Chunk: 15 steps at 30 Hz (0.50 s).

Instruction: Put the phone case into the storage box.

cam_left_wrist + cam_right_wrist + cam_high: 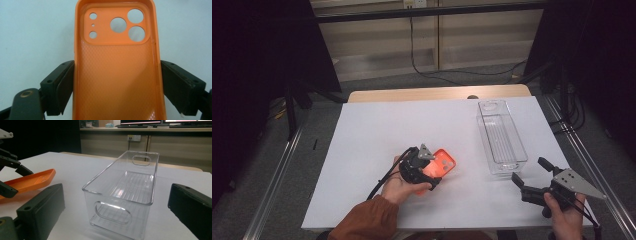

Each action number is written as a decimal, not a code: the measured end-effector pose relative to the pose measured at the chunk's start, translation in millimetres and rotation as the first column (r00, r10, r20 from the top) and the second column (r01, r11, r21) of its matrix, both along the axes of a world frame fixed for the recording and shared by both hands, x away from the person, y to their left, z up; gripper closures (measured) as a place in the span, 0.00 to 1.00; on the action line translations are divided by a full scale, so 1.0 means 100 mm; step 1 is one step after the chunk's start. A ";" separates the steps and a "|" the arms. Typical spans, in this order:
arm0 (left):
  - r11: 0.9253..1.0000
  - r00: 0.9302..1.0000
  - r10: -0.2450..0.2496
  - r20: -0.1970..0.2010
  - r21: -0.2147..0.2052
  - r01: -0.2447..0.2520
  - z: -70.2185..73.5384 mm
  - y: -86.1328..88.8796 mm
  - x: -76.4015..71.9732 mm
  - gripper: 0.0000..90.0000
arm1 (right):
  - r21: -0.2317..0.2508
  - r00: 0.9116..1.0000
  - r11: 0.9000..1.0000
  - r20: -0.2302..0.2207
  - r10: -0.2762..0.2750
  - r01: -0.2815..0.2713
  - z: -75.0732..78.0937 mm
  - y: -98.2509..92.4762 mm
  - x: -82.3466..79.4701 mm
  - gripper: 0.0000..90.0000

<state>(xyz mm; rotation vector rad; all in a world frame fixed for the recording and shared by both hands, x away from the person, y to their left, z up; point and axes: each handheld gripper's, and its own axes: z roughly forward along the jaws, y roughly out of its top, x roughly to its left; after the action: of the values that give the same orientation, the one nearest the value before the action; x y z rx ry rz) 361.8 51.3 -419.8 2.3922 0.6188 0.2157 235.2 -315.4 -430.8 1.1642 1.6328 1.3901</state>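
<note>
Fingers point(60, 85) of left gripper point(117, 87) clamp orange phone case point(117, 75).

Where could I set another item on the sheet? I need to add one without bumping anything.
The sheet's whole left half and far strip, left of the bin and beyond the orange case, lie bare. So does the near edge between the two hands. It is crowded around the case in the left gripper and between the bin and the right gripper.

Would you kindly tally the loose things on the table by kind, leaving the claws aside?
Orange phone case: 1
Clear plastic bin: 1
Total: 2
</note>
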 end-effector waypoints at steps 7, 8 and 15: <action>0.999 0.999 -0.001 0.051 -0.043 0.003 0.05 0.06 -0.04 0.18 | 0.004 1.000 1.000 -0.002 0.000 0.000 0.01 0.00 -0.01 0.00; 0.999 0.998 -0.003 0.055 -0.045 0.006 0.06 0.06 -0.05 0.18 | 0.003 1.000 1.000 0.005 -0.001 0.001 0.01 0.00 -0.01 0.00; 0.997 0.997 0.021 0.073 -0.078 -0.015 0.08 0.14 -0.08 0.18 | 0.007 1.000 1.000 0.012 0.008 -0.008 0.01 0.01 -0.02 0.00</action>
<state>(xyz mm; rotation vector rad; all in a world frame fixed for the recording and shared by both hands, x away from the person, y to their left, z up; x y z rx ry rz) 354.1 64.9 -411.4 2.2940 0.6034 0.2819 233.4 -314.0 -429.6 1.1524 1.6271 1.4066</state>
